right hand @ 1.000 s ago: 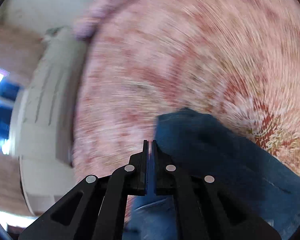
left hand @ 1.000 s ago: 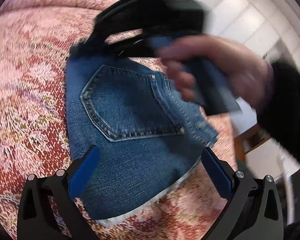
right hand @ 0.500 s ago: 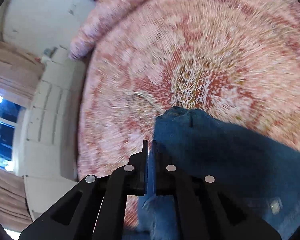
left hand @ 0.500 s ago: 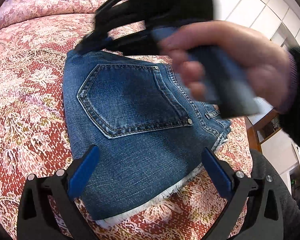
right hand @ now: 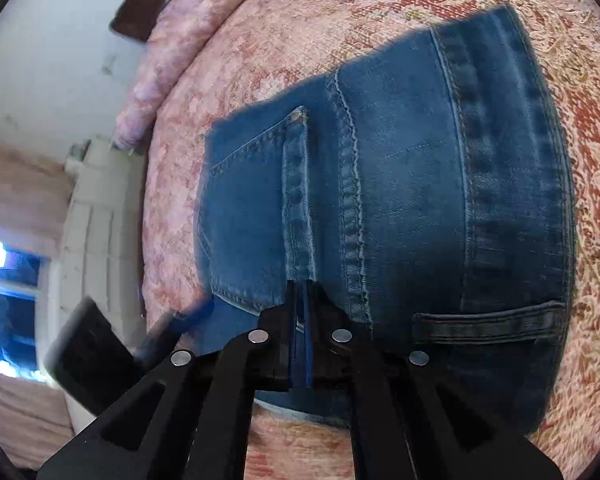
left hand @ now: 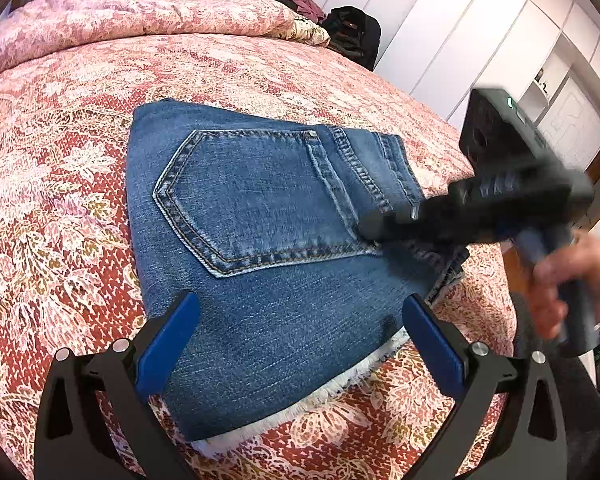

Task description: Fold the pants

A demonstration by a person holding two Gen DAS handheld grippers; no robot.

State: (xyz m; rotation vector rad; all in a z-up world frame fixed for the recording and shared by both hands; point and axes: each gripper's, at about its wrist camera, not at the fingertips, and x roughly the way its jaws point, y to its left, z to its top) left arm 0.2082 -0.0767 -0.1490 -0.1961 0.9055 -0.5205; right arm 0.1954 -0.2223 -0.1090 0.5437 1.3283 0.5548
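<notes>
Now | folded denim pants | frayed hem | floral quilted bedspread

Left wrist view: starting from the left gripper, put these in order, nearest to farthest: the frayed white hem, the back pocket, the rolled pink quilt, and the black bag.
From the left gripper:
1. Frayed white hem, just ahead, low between the fingers.
2. Back pocket, mid-frame on the jeans.
3. Rolled pink quilt, across the bed's far end.
4. Black bag, beyond the quilt, upper right.
</notes>
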